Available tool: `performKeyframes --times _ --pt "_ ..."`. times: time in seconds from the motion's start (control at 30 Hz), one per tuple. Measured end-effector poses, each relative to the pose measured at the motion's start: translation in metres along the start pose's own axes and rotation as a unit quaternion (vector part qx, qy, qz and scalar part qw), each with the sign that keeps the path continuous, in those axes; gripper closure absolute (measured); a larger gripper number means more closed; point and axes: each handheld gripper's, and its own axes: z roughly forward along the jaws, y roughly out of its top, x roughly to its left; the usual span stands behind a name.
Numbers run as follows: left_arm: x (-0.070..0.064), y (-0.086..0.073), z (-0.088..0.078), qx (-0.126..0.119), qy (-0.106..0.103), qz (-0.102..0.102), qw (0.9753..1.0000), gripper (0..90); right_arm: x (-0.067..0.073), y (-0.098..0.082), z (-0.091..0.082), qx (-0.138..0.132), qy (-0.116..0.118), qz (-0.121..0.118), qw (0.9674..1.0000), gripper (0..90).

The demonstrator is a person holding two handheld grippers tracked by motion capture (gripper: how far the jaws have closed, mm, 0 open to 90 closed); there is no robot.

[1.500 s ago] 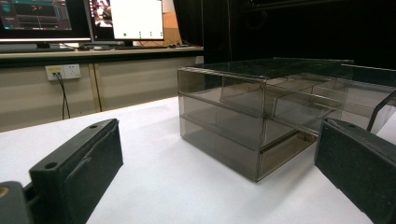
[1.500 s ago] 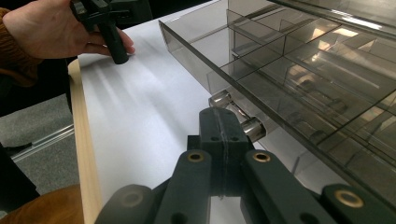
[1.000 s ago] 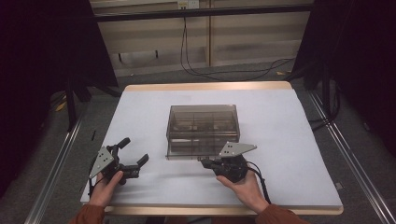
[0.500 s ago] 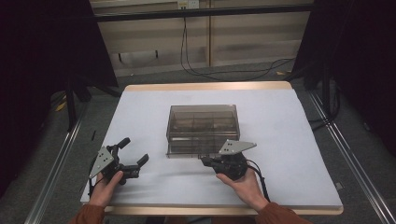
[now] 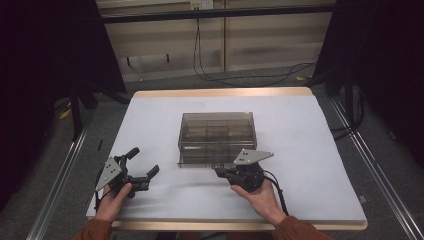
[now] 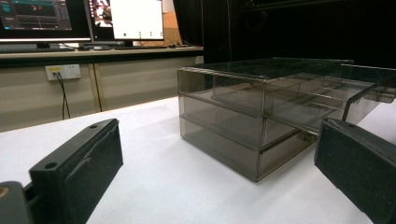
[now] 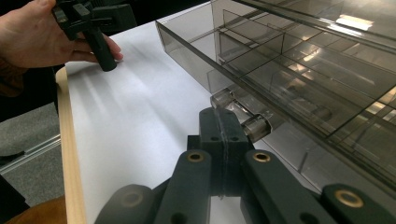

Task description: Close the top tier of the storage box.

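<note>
My right gripper (image 7: 224,122) is pressed shut at the drawer handle (image 7: 240,114) just ahead; my left gripper (image 5: 142,167) gapes, empty.

A smoky clear drawer box (image 5: 217,135) sits mid-table (image 5: 310,150), the right tool (image 5: 223,173) at its front edge.

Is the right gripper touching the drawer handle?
Touching: the right gripper view shows the right gripper, jaws shut, tips against the drawer handle.

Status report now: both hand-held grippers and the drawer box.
Right hand-held gripper shut, tips at the drawer handle of the smoky clear drawer box. Left hand-held gripper open, empty, beside the box. Nothing in the way.
</note>
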Motion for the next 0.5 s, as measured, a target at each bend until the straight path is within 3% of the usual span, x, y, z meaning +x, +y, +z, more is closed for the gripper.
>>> performKeyframes --times 0.5 --pt "0.0 0.0 0.0 0.0 0.0 0.0 1.0 0.9 -0.0027 0.002 0.0025 0.002 0.0 0.0 1.0 90.0"
